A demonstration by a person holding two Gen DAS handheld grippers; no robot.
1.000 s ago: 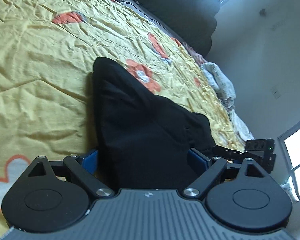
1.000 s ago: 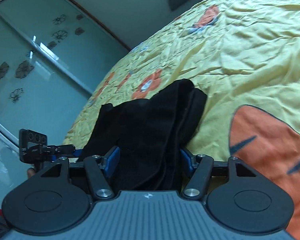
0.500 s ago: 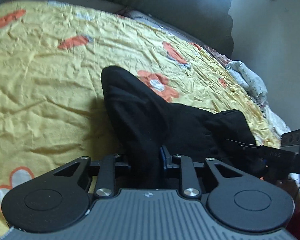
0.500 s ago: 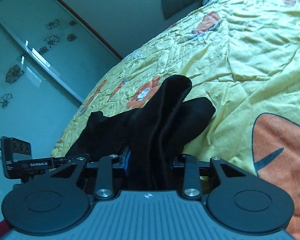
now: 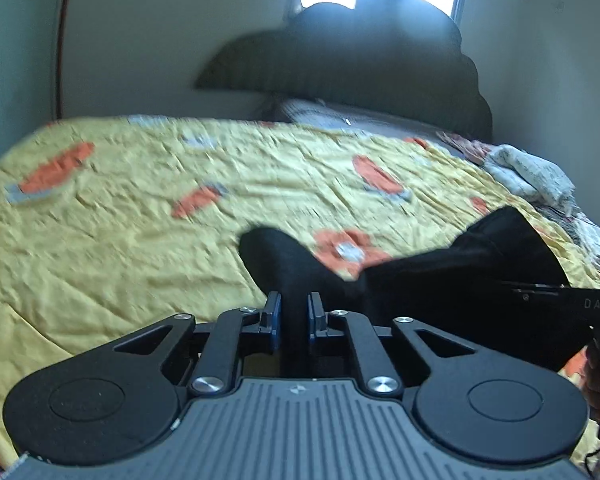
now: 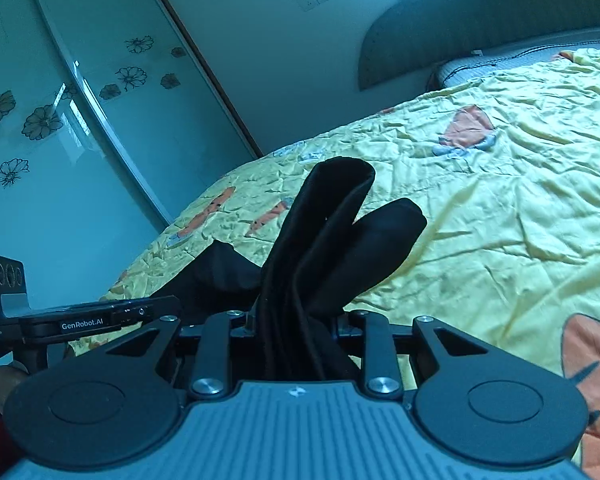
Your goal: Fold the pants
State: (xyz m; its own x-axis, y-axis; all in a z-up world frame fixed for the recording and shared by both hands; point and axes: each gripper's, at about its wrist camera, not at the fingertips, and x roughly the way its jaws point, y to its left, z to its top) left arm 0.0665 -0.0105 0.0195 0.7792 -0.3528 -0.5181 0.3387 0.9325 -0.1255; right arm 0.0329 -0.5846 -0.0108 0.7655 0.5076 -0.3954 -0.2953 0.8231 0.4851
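The black pants (image 5: 452, 280) lie bunched on a yellow bedspread (image 5: 140, 240). My left gripper (image 5: 294, 312) is shut on a fold of the pants and holds it up off the bed. My right gripper (image 6: 296, 320) is shut on another bunch of the pants (image 6: 324, 236), whose folded ends stick up past the fingers. The right gripper's body shows at the right edge of the left wrist view (image 5: 580, 304). The left gripper's body shows at the left edge of the right wrist view (image 6: 80, 320).
The bedspread has orange carrot prints and many wrinkles. A dark padded headboard (image 5: 380, 64) stands at the far end. A pale crumpled cloth (image 5: 532, 176) lies at the bed's far right. A glass wardrobe door with flower prints (image 6: 60, 120) stands on the left.
Both grippers closed from open onto the pants and lifted. The cloth rose off the bed and both views tilted up toward the headboard and wall.
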